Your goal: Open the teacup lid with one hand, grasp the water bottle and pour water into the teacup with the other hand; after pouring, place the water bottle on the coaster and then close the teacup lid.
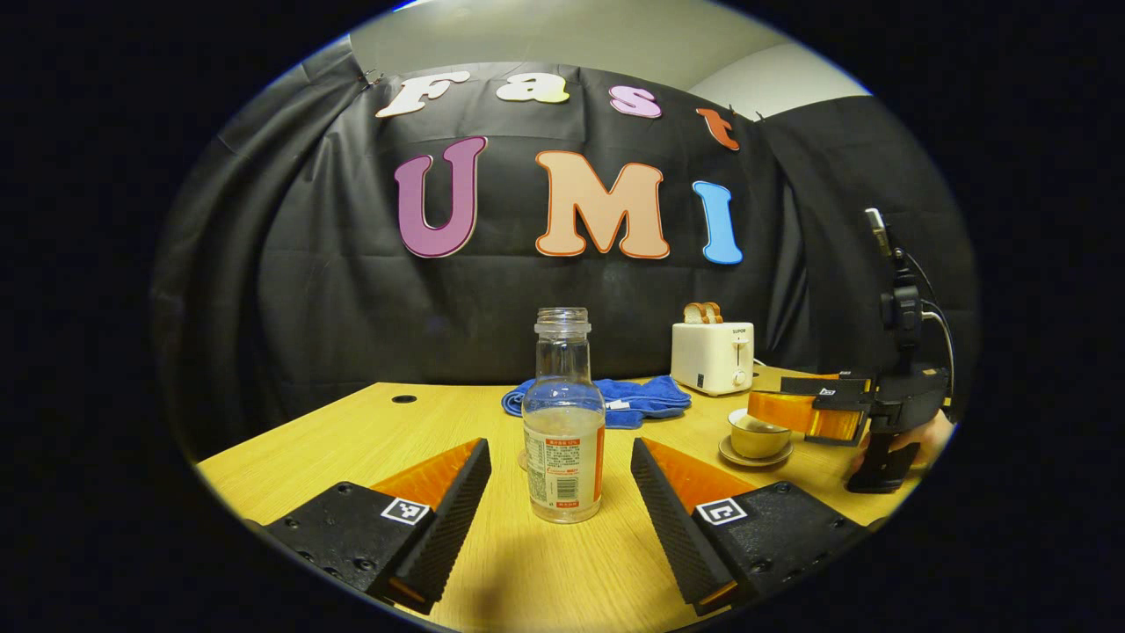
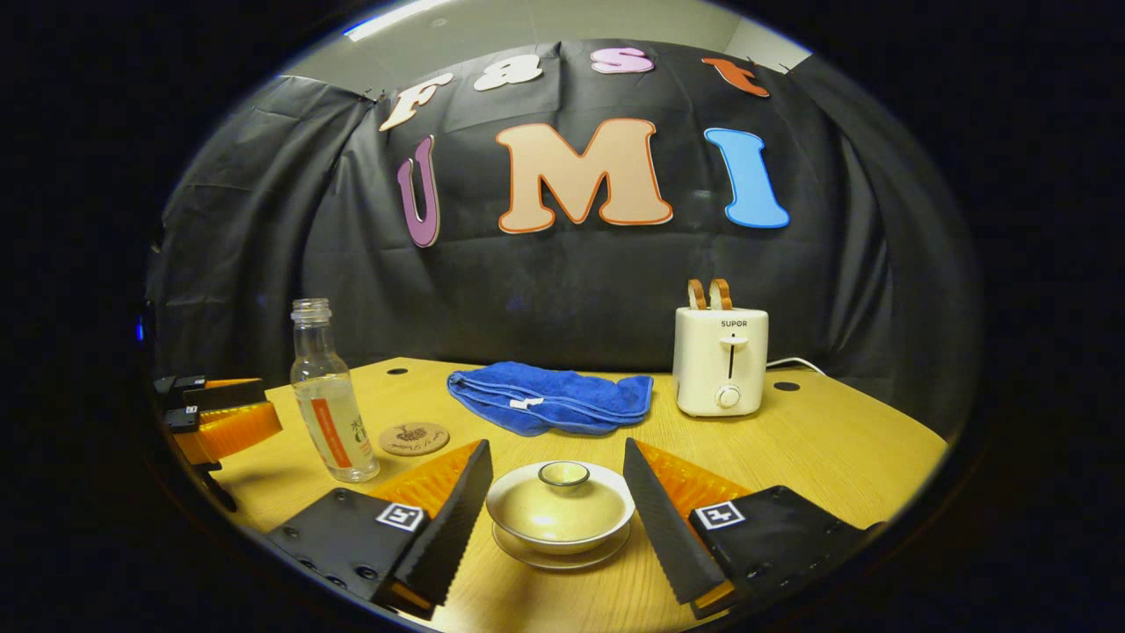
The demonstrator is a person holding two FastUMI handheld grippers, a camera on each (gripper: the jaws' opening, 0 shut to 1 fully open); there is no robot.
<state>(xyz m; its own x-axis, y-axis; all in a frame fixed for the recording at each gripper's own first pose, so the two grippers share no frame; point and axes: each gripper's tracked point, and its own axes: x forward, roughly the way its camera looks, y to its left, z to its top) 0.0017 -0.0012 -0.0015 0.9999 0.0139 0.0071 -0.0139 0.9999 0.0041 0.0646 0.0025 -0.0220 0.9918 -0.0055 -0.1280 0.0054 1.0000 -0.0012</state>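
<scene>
Setting: a wooden table (image 2: 835,457) stands in front of a black cloth wall, with pale room wall above the cloth.
Left gripper (image 1: 560,492): its fingers are spread wide, one on each side of the water bottle, with clear gaps to the glass on both sides; neither finger touches it.
Water bottle (image 1: 563,422): stands upright on the table between the left gripper's fingers, uncapped, clear glass with a label and a little liquid in the lower part. In the right gripper view it stands at the left, just beside the coaster.
Coaster (image 2: 414,438): a round brown disc lying flat on the table, just right of the bottle's base in the right gripper view; the bottle is not on it.
Right gripper (image 2: 555,501): its fingers are also wide apart, flanking the teacup without touching it. In the left gripper view it is seen at the far right, held by a hand (image 1: 923,435), reaching over the cup.
Teacup (image 2: 560,514): a pale cup sitting on its saucer between the right gripper's fingers.
Lid (image 2: 562,482): rests on the teacup, knob up, cup closed.
Blue cloth (image 2: 549,397): lies crumpled behind the cup, mid-table.
Toaster (image 2: 721,360): white, near the back of the table to the right of the cloth, two slices of bread standing in its slots.
</scene>
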